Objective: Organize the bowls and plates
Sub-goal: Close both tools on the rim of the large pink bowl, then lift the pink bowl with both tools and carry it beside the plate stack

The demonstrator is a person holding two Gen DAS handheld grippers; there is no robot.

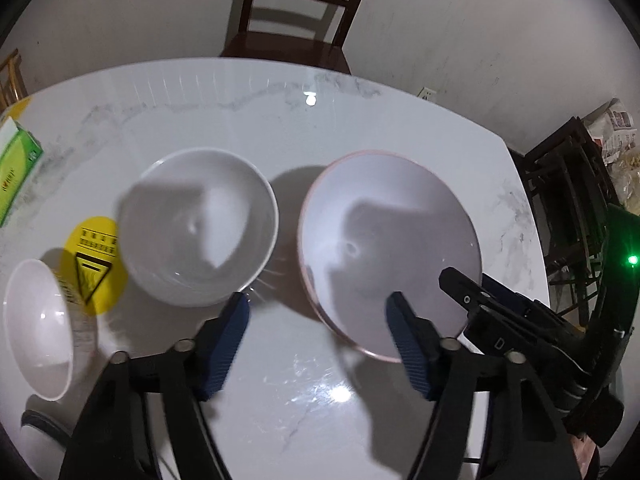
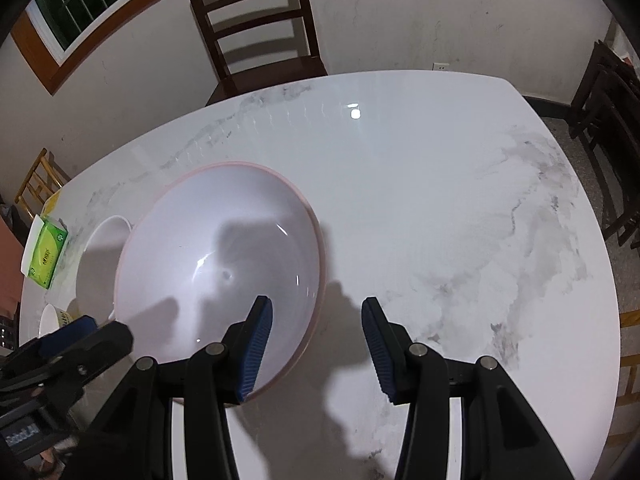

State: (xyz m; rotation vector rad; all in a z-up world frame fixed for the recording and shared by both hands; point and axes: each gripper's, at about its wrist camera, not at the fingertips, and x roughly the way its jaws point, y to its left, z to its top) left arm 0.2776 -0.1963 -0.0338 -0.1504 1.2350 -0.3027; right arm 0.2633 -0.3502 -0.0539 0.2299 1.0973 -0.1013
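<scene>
A large white bowl with a pink rim stands on the marble table. My left gripper straddles its near left rim: one blue pad is over the inside, the other outside, and neither touches it. My right gripper straddles the same bowl at its near right rim, with a wide gap on both sides. Both are open. Each gripper shows at the edge of the other's view: the right gripper and the left gripper. A plain white bowl stands just left of the large one.
A small white bowl stands at the near left beside a round yellow sticker. A green tissue box lies at the left edge. A dark wooden chair stands behind the table, with more chairs at the right.
</scene>
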